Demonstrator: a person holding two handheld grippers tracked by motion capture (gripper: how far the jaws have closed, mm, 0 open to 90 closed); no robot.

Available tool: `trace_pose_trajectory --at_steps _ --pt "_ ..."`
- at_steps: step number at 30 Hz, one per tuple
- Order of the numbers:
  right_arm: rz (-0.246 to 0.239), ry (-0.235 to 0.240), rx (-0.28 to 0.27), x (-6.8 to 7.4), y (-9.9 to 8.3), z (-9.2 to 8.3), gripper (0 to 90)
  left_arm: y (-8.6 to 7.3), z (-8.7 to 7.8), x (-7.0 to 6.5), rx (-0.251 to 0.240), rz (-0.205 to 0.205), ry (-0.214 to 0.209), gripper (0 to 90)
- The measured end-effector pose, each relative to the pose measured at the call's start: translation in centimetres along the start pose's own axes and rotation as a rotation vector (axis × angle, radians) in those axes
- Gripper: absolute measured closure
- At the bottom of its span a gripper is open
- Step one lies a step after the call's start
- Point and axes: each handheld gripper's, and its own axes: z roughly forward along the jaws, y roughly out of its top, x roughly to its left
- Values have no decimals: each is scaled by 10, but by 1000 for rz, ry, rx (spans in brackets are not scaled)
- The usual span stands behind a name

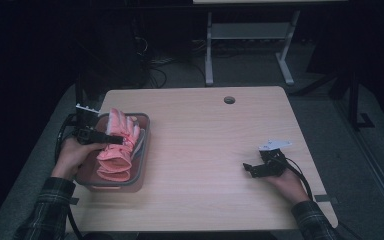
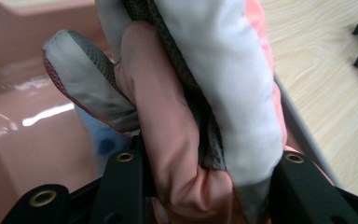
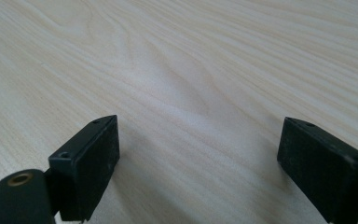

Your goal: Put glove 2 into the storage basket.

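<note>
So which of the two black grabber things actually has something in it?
The left gripper, over the pink bin: its jaws are clamped on a pink and white glove. The right gripper rests on the bare table with its jaws wide apart.

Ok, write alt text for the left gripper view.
A pink, white and grey glove is clamped between the left gripper's two black jaws, close to the camera. Behind it at left is the glossy pink inside of a bin; at right, pale wooden table.
</note>
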Motion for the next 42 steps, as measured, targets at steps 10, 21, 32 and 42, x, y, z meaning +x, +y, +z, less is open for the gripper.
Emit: trace_pose_trajectory --at_steps 10,21,32,42 --pt "-3 0 -2 0 0 0 121 -8 26 1 38 4 7 541" --pt "3 -1 1 0 0 0 122 -5 -3 7 -32 -6 56 209" --pt "-1 -3 -3 0 0 0 121 0 -45 -5 -160 28 93 184" --pt "0 -3 -3 0 0 0 121 15 -43 -45 -208 130 41 184"
